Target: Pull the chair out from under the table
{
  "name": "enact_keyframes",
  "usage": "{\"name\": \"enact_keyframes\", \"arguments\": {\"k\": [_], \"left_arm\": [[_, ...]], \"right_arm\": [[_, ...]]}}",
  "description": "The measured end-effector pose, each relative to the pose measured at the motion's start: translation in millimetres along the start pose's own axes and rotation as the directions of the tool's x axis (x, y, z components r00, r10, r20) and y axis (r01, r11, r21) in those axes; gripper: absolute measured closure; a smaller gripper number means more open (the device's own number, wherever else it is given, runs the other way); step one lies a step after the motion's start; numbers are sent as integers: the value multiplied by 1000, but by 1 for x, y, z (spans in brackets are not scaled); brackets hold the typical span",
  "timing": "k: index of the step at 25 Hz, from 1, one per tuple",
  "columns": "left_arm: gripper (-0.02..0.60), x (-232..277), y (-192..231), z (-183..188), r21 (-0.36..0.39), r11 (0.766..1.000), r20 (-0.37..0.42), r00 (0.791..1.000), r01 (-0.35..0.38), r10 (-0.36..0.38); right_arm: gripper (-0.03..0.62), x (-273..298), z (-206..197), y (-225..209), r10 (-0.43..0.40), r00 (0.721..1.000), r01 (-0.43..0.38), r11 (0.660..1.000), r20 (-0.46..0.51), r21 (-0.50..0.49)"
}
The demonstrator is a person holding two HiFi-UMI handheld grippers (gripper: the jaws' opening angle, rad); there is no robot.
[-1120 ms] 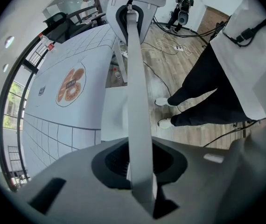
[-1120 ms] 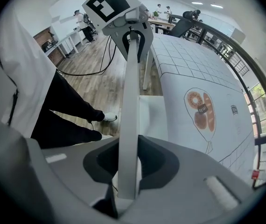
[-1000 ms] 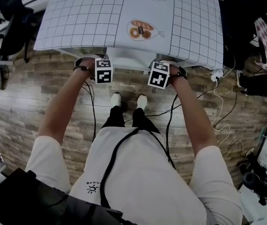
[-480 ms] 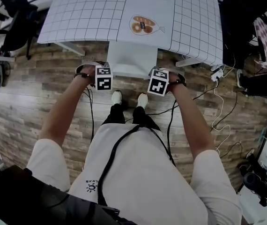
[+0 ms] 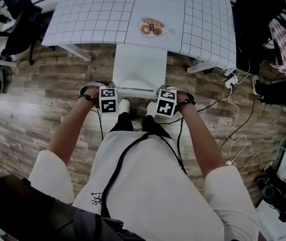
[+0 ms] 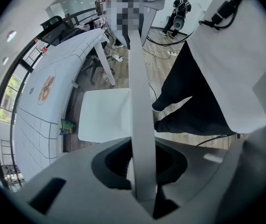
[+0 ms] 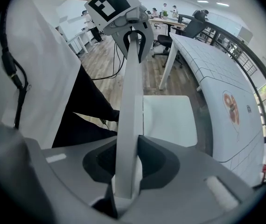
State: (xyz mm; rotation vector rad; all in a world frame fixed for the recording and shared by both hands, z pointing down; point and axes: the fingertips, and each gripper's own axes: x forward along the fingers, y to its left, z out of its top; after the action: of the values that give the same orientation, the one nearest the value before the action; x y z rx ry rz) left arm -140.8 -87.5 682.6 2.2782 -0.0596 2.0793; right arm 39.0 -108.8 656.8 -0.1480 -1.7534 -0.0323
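Note:
A white chair [image 5: 139, 68] stands on the wooden floor, its seat mostly out from under the white gridded table [image 5: 93, 14]. Its thin top rail [image 5: 135, 90] runs between both grippers. My left gripper [image 5: 109, 98] points down and is shut on the rail's left end; in the left gripper view the rail [image 6: 140, 125] passes between the jaws above the seat [image 6: 104, 115]. My right gripper [image 5: 165, 101] is shut on the rail's right end. The right gripper view has the rail [image 7: 130, 120] clamped between the jaws, with the seat [image 7: 170, 120] beyond.
The table [image 7: 221, 92] carries a printed mat with a food picture [image 5: 152, 27]. Cables [image 5: 236, 119] trail over the floor at the right. Dark office chairs [image 5: 17, 19] and bags stand at both sides. The person's feet [image 5: 124, 106] are just behind the rail.
Both grippers have moved back toward the person with the rail in them. The chair has slid out from under the table, so much more of its seat shows.

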Motion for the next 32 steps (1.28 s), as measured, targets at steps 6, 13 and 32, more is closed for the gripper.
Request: {"name": "enact_keyframes", "arguments": {"k": [6, 13, 32], "left_arm": [[494, 1, -30, -1, -7, 1000, 0, 1000, 15, -15], [494, 2, -40, 1, -14, 1000, -3, 1000, 17, -17], [489, 8, -36, 3, -35, 999, -36, 999, 17, -19]], "right_arm": [[503, 2, 2, 30, 18, 1000, -18, 1000, 2, -1], [500, 3, -1, 41, 31, 1000, -31, 1000, 4, 2], [500, 3, -5, 38, 20, 999, -20, 1000, 43, 12]]}}
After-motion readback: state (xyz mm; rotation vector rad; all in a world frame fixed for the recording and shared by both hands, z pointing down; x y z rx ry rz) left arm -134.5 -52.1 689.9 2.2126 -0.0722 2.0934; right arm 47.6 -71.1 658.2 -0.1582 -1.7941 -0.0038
